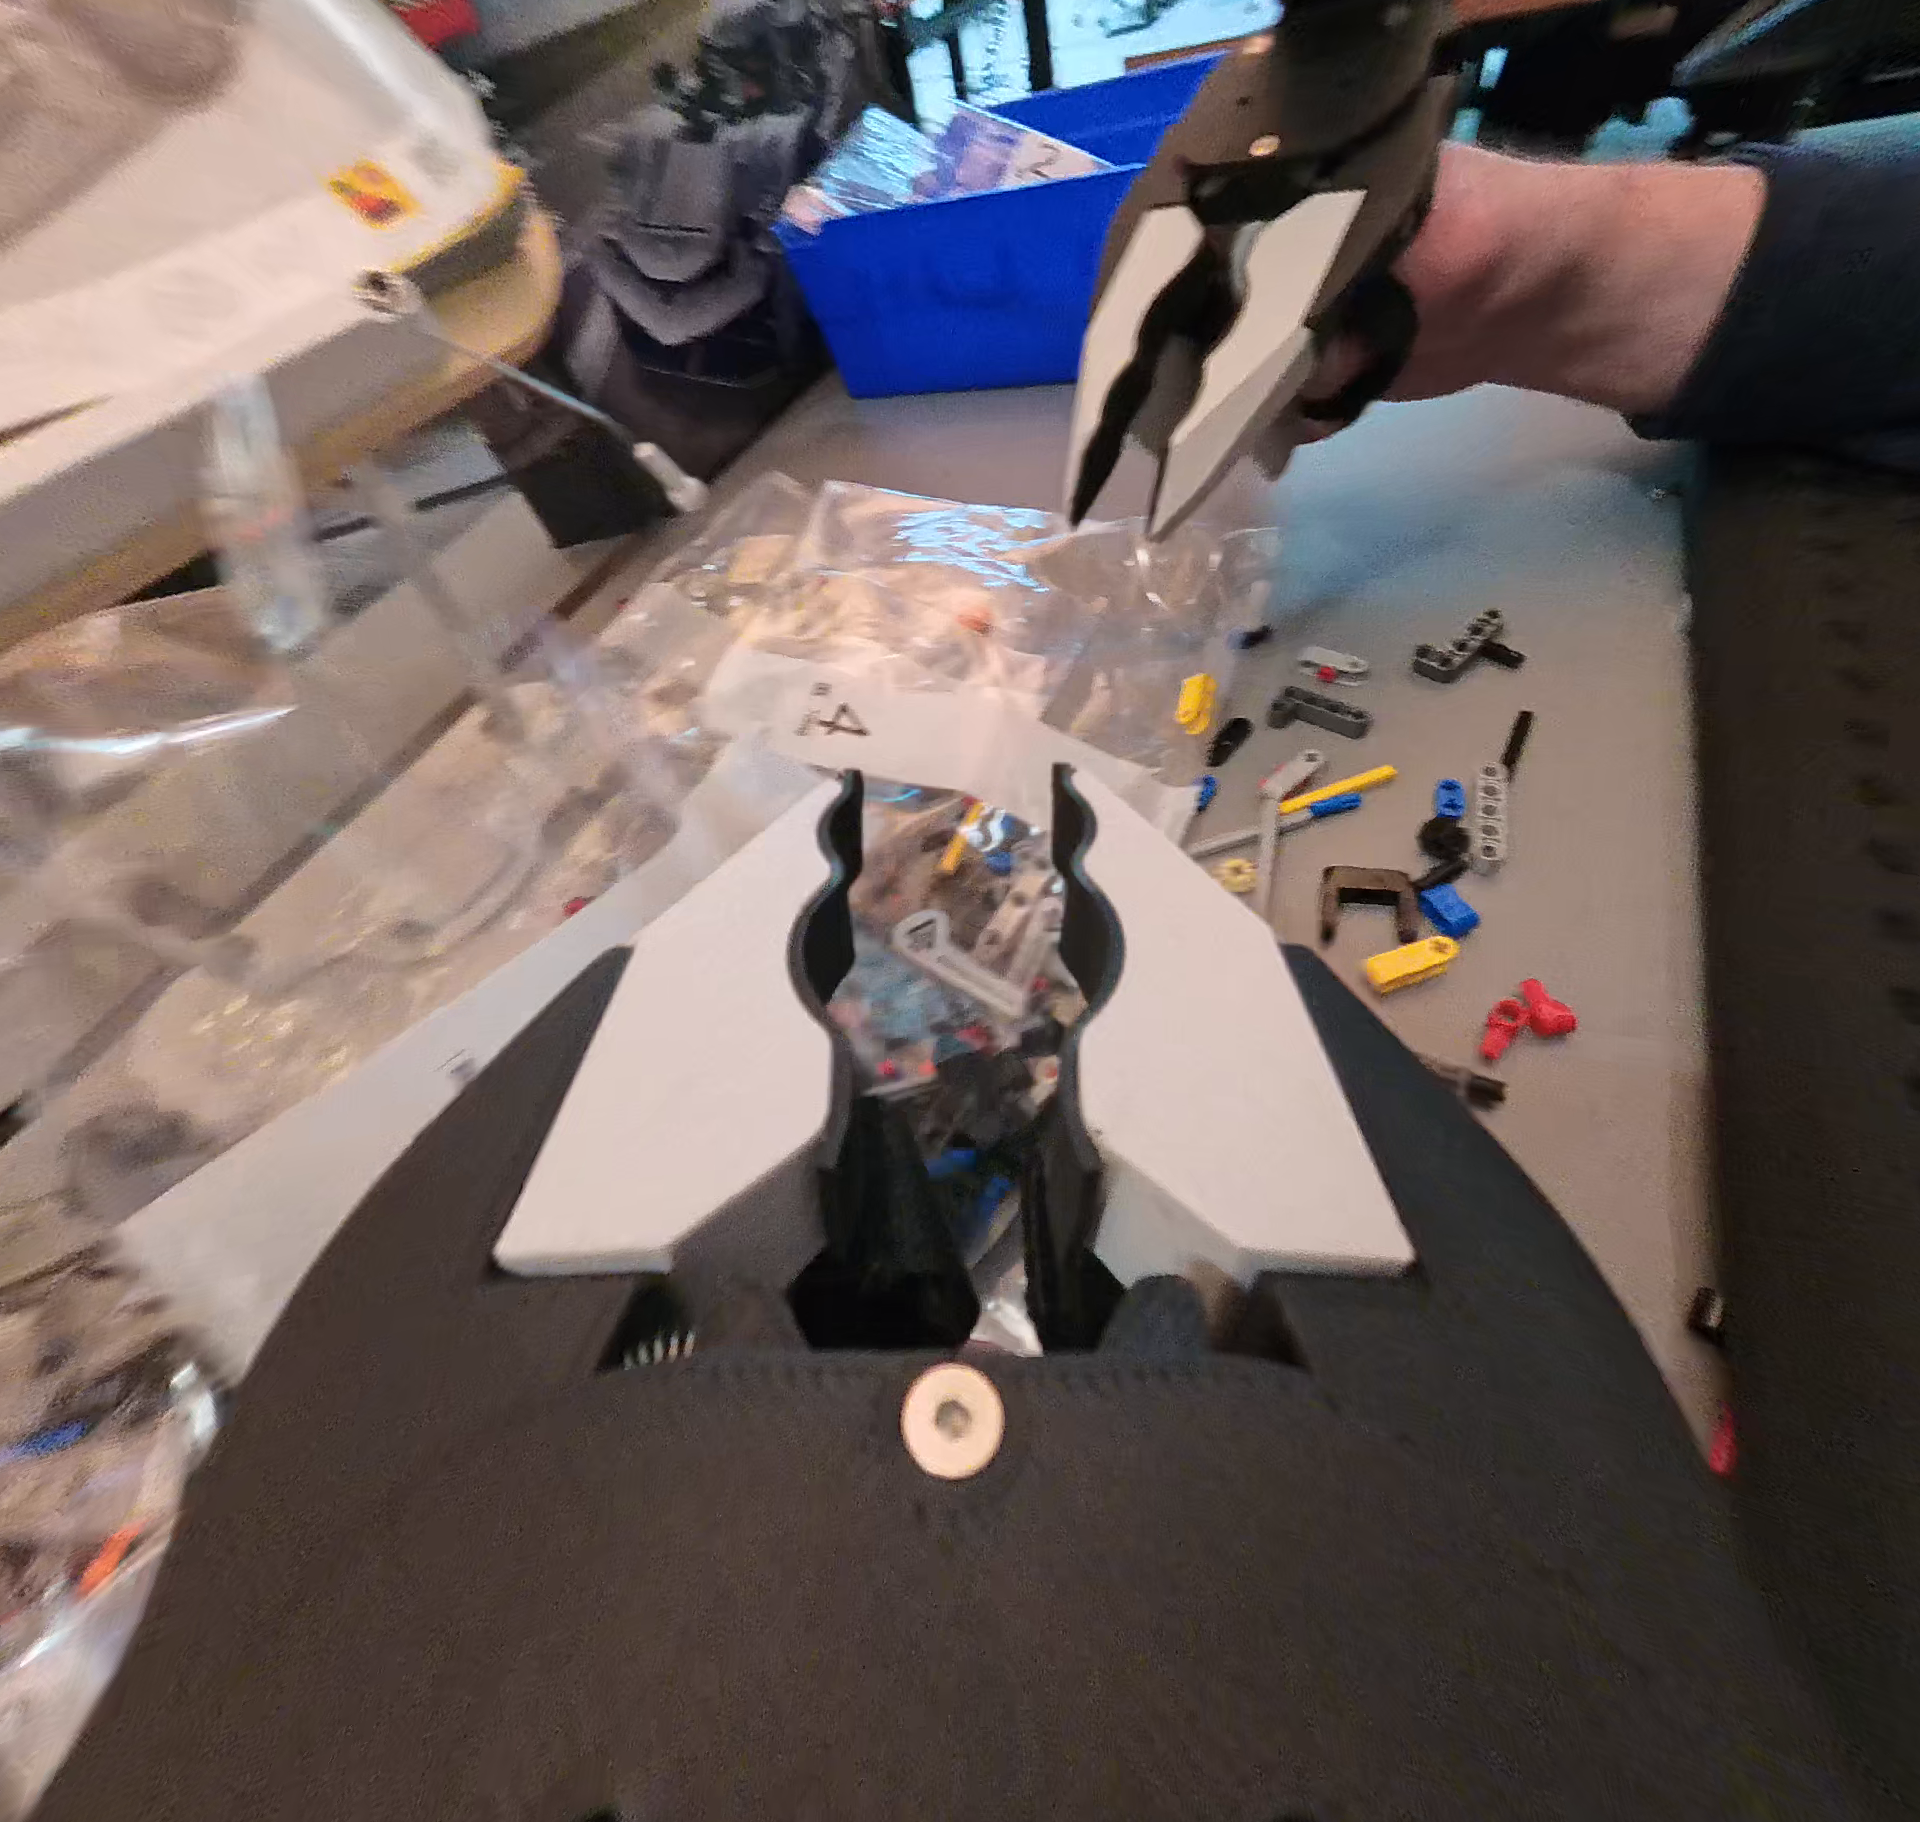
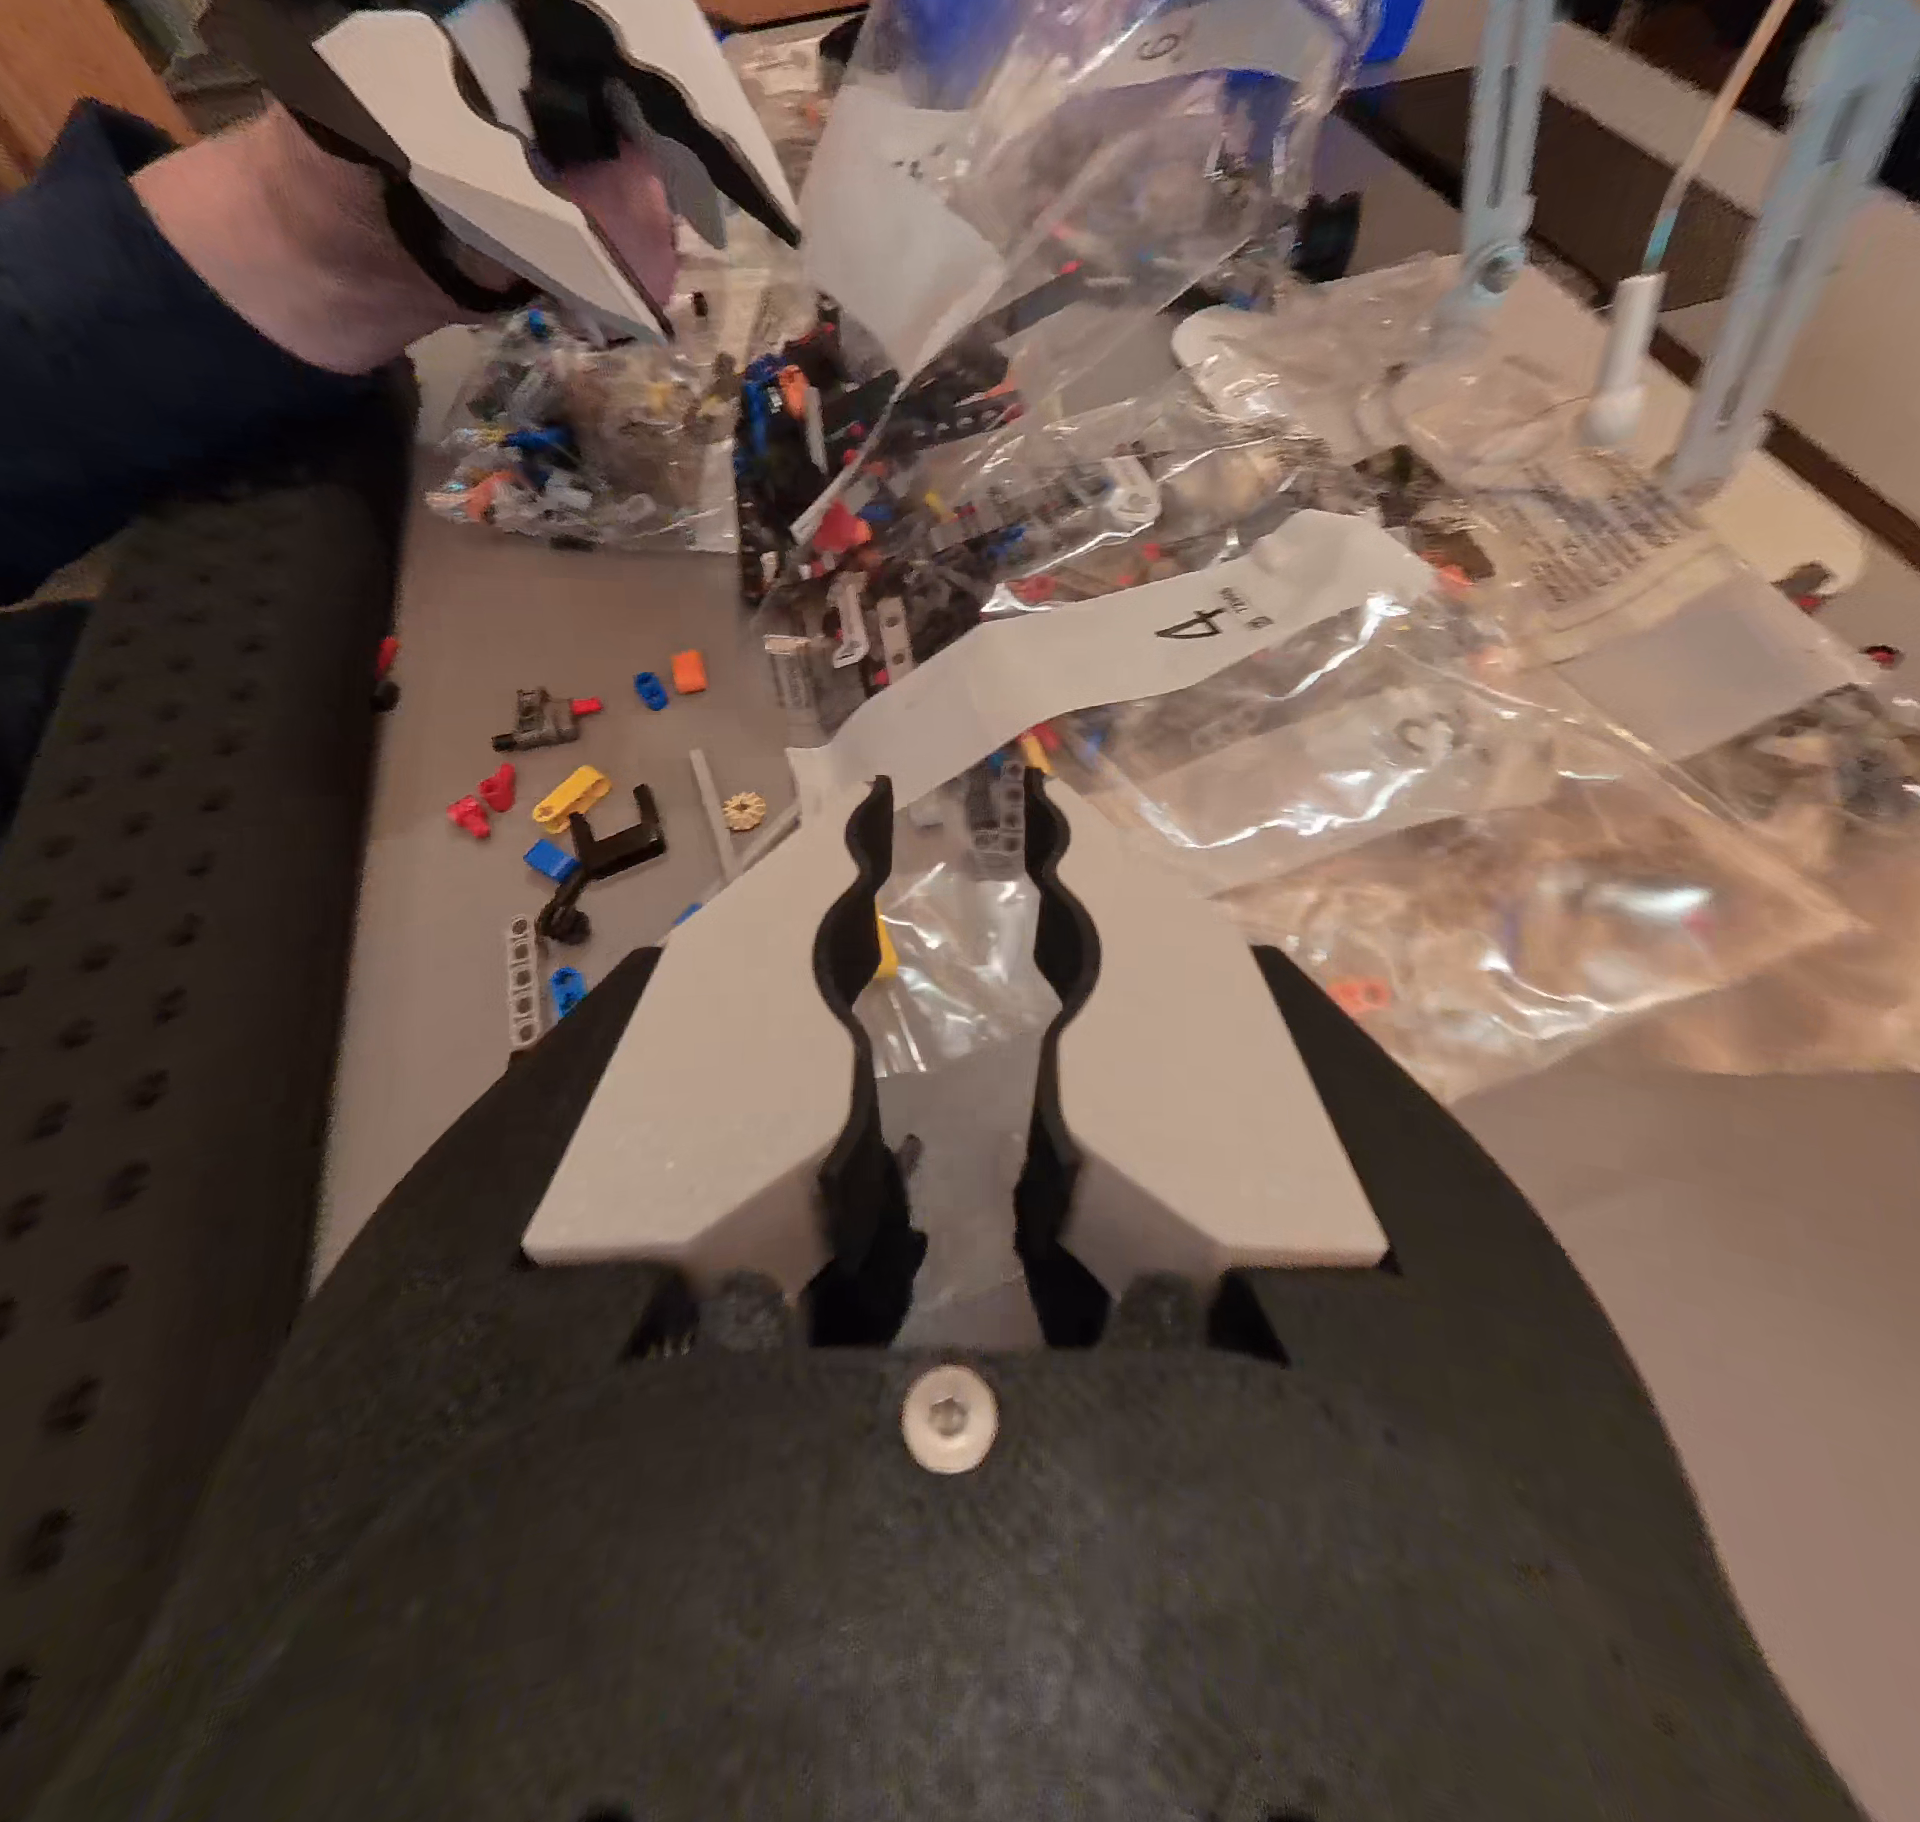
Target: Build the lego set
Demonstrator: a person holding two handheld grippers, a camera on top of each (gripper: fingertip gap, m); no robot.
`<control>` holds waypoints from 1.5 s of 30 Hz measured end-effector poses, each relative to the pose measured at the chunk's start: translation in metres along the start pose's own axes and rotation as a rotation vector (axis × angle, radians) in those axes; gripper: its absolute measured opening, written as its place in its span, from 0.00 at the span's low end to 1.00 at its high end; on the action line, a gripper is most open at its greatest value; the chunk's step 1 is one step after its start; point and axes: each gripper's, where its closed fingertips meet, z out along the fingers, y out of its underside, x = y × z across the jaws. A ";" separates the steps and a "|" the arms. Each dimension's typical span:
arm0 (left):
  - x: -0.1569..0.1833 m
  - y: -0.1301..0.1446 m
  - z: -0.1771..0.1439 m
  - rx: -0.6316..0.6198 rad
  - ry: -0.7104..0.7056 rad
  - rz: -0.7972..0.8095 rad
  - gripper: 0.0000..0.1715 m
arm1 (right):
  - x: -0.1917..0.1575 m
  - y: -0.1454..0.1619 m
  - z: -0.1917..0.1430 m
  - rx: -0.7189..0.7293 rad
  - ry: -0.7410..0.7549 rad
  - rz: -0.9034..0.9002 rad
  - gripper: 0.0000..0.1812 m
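We had both tools released: left tool [image 1: 956, 785] over the bag pile [image 2: 1195, 629], right tool [image 2: 954, 785] nearer the loose parts [image 2: 582, 816], which lay to its left on the counter [image 2: 582, 629].

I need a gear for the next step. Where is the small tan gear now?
The tan gear lies on the grey table, left of the right gripper in its wrist view, between the black bracket and the plastic bags.
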 end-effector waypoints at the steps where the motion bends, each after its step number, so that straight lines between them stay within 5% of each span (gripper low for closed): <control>1: -0.007 0.000 -0.006 0.007 -0.045 0.004 0.20 | 0.004 -0.001 -0.002 0.010 0.022 -0.003 0.12; 14: -0.022 0.043 -0.059 -0.078 -0.321 0.013 0.20 | 0.044 0.001 -0.027 0.044 0.231 0.008 0.08; 19: -0.027 0.050 -0.069 -0.052 -0.362 -0.066 0.31 | 0.055 0.005 -0.034 0.039 0.306 0.007 0.09; 26: -0.025 0.051 -0.062 -0.055 -0.342 -0.053 0.31 | 0.062 0.015 -0.047 0.021 0.391 0.023 0.10; 39: -0.019 0.072 -0.044 -0.255 -0.396 0.146 0.29 | 0.050 0.018 -0.054 0.011 0.408 0.034 0.11; 45: -0.030 0.068 -0.053 -0.218 -0.465 0.111 0.35 | 0.043 0.009 -0.055 0.026 0.419 -0.008 0.15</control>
